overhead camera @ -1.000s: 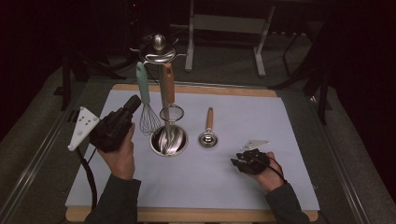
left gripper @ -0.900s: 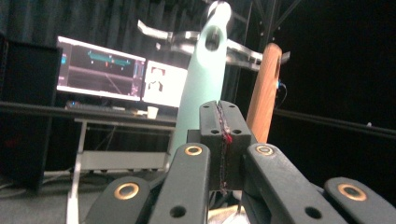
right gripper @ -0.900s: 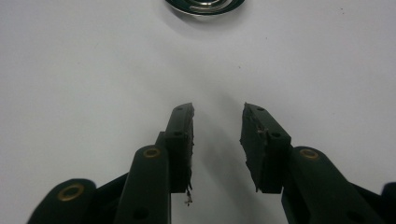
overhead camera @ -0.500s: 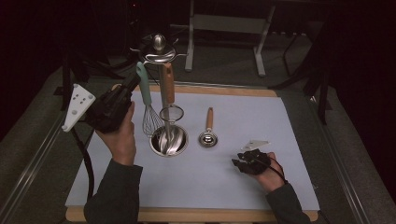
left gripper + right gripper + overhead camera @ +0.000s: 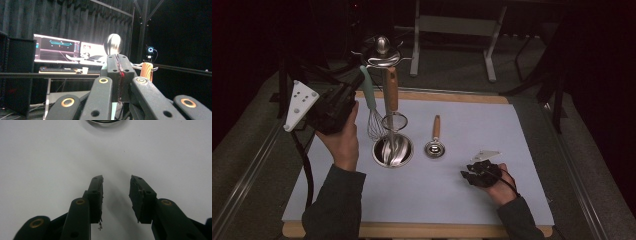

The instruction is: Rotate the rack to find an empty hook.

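The left gripper, jaws clenched on nothing, hovers just left of the whisk hanging on the utensil rack at the worktop's far edge. The right gripper, jaws released, rests near-right on open mat.

Dark curtains are hanging behind a desk where two monitors are glowing; grey carpet is surrounding the table.
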### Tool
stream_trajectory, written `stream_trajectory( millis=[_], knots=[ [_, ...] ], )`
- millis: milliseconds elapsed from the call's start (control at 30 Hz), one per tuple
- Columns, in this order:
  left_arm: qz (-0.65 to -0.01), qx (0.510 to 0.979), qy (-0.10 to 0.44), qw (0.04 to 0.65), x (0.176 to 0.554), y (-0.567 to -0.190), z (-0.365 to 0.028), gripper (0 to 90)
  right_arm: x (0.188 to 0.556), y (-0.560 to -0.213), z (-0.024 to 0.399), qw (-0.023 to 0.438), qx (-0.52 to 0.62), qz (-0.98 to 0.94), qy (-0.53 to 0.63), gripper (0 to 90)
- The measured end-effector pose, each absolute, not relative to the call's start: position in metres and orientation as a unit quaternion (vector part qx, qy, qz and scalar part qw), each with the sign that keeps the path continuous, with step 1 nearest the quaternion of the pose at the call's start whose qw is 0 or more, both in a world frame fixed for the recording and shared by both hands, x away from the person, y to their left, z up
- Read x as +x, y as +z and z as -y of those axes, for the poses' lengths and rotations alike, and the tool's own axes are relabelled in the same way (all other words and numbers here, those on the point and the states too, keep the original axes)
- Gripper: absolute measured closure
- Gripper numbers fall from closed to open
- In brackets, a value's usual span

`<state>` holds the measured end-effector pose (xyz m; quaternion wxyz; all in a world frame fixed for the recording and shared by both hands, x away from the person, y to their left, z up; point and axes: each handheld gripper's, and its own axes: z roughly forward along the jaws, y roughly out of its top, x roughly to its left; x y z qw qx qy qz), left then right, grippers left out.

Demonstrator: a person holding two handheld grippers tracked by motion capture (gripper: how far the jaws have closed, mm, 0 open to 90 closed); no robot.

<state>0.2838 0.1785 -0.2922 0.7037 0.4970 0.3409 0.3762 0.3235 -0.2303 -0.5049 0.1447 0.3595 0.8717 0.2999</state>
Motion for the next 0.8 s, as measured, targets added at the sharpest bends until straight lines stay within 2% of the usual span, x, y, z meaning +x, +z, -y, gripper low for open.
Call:
stream_trajectory(
  millis=[800],
  knots=[
    [-0.365, 0.497, 0.387, 0.686, 0.298, -0.287, -0.194, 90.0, 0.324, -0.505, 0.234, 0.145, 0.363, -0.870, 0.302, 63.0]
  ],
)
